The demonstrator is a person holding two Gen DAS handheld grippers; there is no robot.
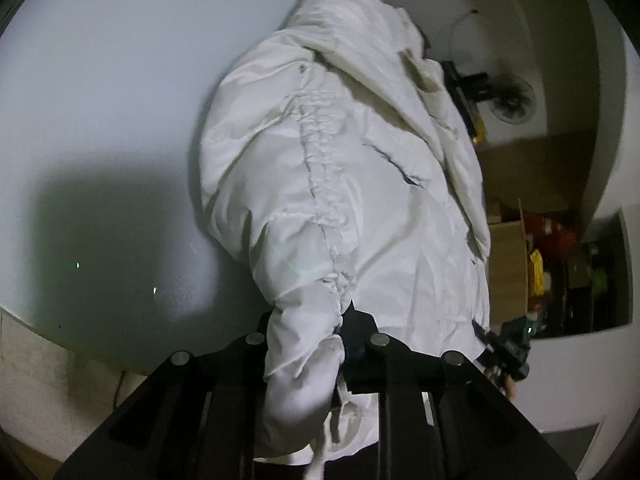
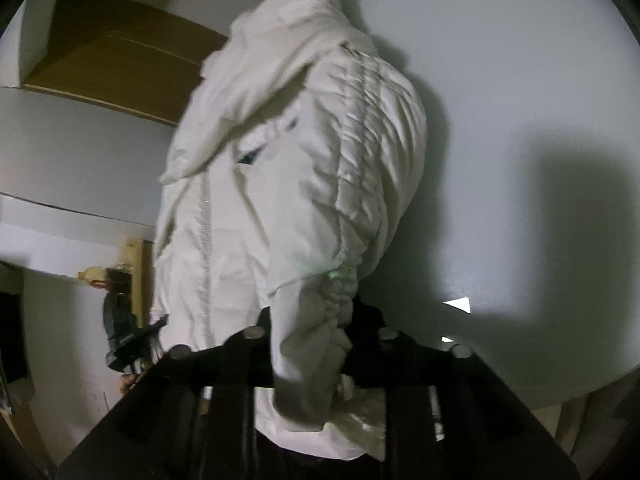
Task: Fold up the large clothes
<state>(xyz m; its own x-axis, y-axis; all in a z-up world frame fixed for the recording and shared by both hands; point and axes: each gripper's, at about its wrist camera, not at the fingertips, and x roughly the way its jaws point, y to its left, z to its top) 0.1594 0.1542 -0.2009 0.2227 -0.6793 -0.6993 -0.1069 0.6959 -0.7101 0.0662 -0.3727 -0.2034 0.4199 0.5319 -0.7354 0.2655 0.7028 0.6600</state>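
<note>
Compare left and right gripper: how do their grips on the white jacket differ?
The left gripper pinches the white jacket at a bunched edge with table to its left; the right gripper pinches a gathered elastic edge with table to its right. Shared: both are clamped on fabric, and the jacket lies ahead of them on the table.

tongs (image 1: 308,344): black, flat plates | round silver studs along top

Pale round table (image 1: 100,120), brown cardboard boxes (image 1: 508,272), wall fan (image 1: 514,98) behind.
</note>
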